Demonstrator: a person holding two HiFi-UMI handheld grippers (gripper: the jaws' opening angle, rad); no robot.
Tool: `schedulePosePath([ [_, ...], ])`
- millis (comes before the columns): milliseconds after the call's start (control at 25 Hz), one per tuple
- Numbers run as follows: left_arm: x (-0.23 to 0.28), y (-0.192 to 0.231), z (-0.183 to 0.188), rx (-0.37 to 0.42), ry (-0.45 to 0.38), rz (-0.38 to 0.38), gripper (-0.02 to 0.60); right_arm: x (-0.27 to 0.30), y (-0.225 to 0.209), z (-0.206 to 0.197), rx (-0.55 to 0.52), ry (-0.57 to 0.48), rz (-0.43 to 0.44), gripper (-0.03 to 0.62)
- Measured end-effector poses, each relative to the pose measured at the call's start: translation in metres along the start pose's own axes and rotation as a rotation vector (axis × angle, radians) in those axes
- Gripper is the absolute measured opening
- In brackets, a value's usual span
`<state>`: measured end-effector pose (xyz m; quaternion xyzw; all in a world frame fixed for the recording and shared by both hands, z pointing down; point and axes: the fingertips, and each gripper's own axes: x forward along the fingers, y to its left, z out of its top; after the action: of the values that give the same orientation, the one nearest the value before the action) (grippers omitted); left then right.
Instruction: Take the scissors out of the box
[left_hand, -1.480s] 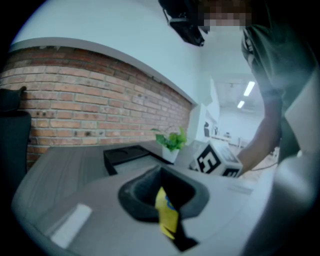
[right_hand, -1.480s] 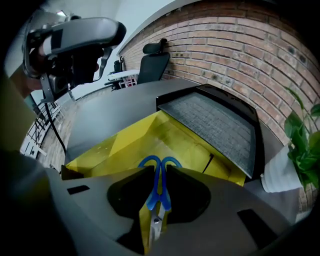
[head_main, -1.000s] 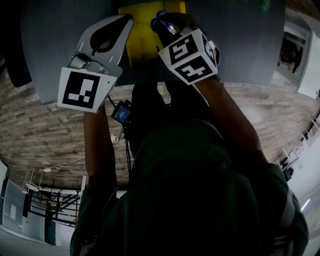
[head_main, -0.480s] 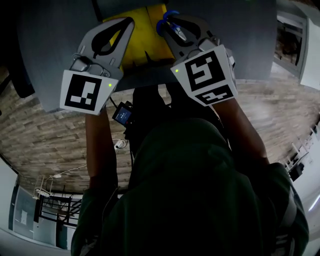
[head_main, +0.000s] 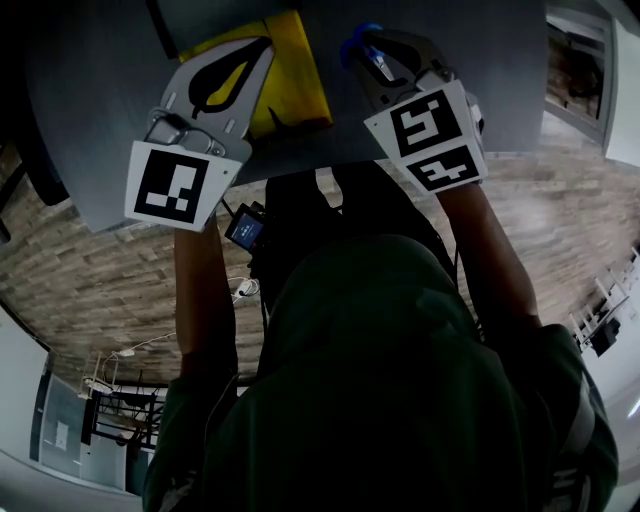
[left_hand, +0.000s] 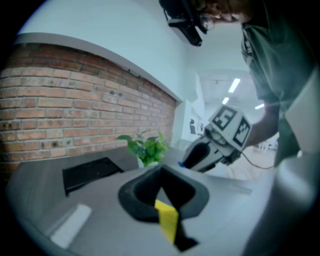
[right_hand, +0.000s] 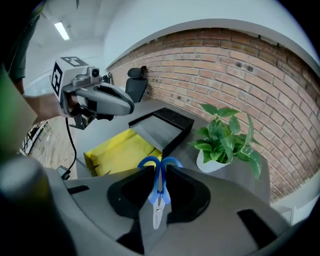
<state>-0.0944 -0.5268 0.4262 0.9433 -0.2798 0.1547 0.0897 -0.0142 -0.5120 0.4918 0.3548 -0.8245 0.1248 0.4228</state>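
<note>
Scissors (right_hand: 159, 192) tight in R gripper (right_hand: 159, 172), clear of yellow box (right_hand: 120, 150); L gripper (left_hand: 161, 175) tight on box edge

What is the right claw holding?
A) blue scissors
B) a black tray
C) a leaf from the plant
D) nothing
A: the right claw is shut on the scissors, with their blue handles sticking out past its tips.
</note>
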Motion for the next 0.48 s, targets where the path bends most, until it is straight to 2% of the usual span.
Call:
schedulePosePath([
  [240,0.013,-0.012,-0.004,-0.007,0.019,-0.009,-0.002,0.015,-0.008,-0.038,0.026,0.066,0.027,0.072],
  [480,0.019,-0.016,-0.011,-0.02,0.036,-0.014,-0.002,0.036,-0.007,-0.056,0.052,0.111,0.06,0.073],
])
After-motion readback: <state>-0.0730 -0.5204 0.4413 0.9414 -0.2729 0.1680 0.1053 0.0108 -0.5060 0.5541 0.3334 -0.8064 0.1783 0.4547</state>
